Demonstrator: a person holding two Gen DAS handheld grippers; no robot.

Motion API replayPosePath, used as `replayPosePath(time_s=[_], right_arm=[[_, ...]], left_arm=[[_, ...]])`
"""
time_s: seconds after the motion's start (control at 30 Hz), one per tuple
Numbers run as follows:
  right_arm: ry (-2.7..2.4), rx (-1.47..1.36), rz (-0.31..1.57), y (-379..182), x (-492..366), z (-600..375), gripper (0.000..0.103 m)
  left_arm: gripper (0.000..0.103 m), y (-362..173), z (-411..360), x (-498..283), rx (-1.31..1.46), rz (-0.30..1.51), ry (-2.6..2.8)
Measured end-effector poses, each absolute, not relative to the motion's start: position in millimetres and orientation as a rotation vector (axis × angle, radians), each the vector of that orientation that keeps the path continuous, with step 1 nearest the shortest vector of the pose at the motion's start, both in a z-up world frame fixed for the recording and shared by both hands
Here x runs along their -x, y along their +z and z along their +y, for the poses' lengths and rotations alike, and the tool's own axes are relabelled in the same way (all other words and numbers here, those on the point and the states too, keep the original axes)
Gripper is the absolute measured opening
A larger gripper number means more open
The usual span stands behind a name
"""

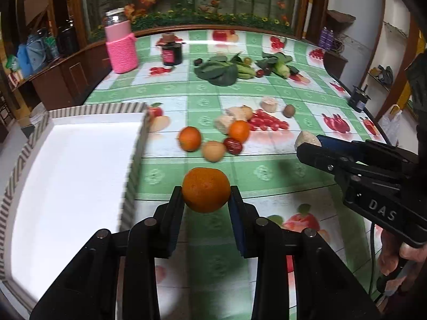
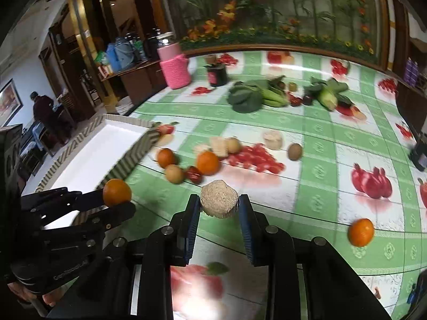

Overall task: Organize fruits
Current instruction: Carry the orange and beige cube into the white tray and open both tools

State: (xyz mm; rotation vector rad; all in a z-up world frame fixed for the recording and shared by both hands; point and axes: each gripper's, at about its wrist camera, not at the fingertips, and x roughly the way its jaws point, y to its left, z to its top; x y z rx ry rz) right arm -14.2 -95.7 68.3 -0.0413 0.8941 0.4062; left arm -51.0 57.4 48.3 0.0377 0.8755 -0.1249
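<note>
Fruits are what I am sorting, and I have one in each tool at this moment. My left hand-held gripper (image 1: pixel 206 198) is clenched on an orange (image 1: pixel 205 190), its two pads pressing the fruit's sides at the widest part, so the round skin sits cradled and, I judge, is unlikely to roll out. The orange hangs above the table (image 1: pixel 267 176), just beside the long striped wall of the white tray (image 1: pixel 66 165) that lies along the table's left edge. I hold it there because I take the tray to be the place where the fruits belong, and the wall has to be cleared before lowering.

My right hand-held gripper (image 2: pixel 219 204) is grasping a rough, pale beige lump (image 2: pixel 219 198), pinched across its flat sides; what kind of food it is I cannot tell. It too is lifted off the cloth, toward the near middle of the table.

The rest waits in a loose cluster near the tray's far corner: two more oranges (image 1: pixel 190 138), a tan round fruit (image 1: pixel 213 150), a dark red date-like fruit (image 1: pixel 233 145) and a heap of small red tomatoes (image 1: pixel 268 121). Another orange (image 2: pixel 360 232) lies alone toward the near right edge. The leafy greens (image 1: pixel 217 72) lie well apart near the far edge.

The tray looks empty, so I judge the sorting has barely begun.
</note>
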Motion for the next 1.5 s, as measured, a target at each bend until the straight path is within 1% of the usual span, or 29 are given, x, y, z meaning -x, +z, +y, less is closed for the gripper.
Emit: replayPosePath(time_s=[0.4,0.63,0.83,1.1,1.5], right_arm=[[0.521,0.105,0.880,78.0,6.2,-25.9,0.030],[0.584,0.139,0.882,78.8,-11.1,14.1,0.030],[0.645,0.184,0.912,68.3,-34.1,55.9,0.030],[0.712,0.241,0.965,42.8,-63.8,107.0,0.030],[0.727,0.303,1.034,4.5,-81.4,131.2,0.030]], left_arm=[[0.031,70.2,123.7,39.8,-0.076,0.853,0.009],[0.031,74.4,176.2,12.0,-0.010,0.893,0.073],[0.031,63.3,208.9,-16.6,0.055,0.941,0.099],[0.031,41.9,226.1,-44.2,0.091,0.996,0.136],[0.032,19.5,242.3,-52.4,0.123,1.043,0.173]])
